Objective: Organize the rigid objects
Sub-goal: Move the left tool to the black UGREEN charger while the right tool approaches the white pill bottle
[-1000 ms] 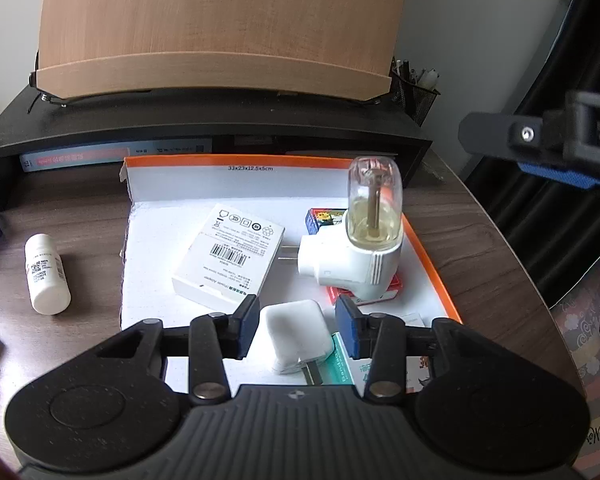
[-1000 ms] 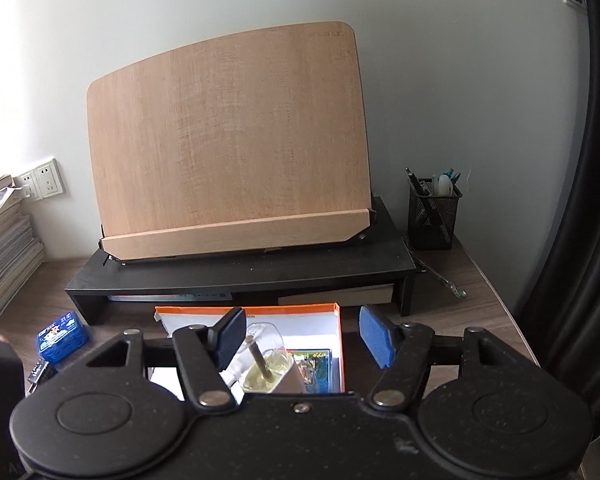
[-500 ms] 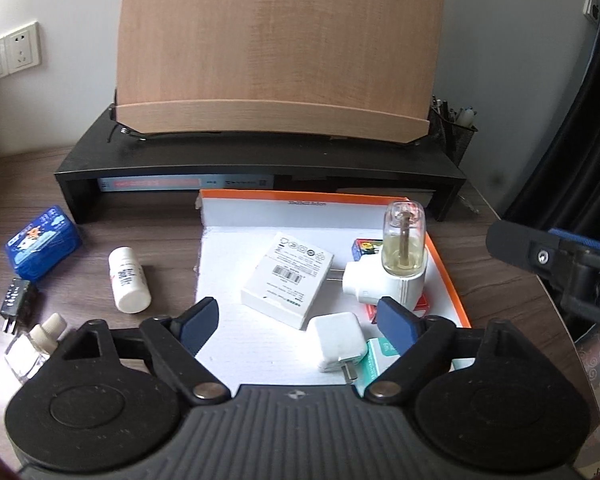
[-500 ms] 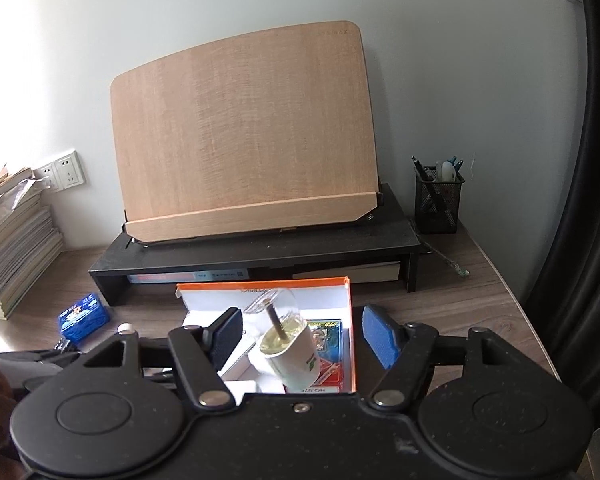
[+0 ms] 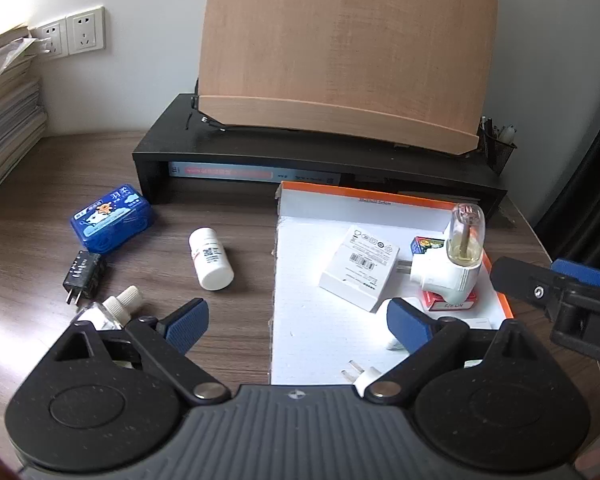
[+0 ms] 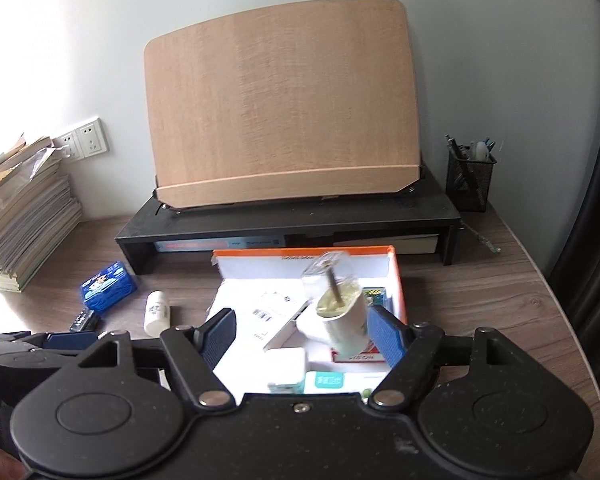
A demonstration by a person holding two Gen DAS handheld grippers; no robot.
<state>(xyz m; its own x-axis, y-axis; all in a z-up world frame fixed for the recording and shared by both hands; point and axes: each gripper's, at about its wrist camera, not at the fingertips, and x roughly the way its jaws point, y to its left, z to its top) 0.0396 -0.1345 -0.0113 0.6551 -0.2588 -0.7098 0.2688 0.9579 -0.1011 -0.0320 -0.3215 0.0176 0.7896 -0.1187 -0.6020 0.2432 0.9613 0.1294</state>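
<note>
Your left claw [image 5: 298, 326], jaws opening and empty, sits nearer the bottle [image 5: 211, 258], lying up-left, long axis pointing away; your right [image 6: 302, 334], opening, straddles the vaporizer [image 6: 340, 312] ungripped.

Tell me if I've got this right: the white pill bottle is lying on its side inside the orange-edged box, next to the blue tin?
Not quite. The white pill bottle lies on its side on the wooden desk, outside the orange-edged box, to its left. The blue tin is indeed nearby, also on the desk. The left wrist view shows this.
</note>
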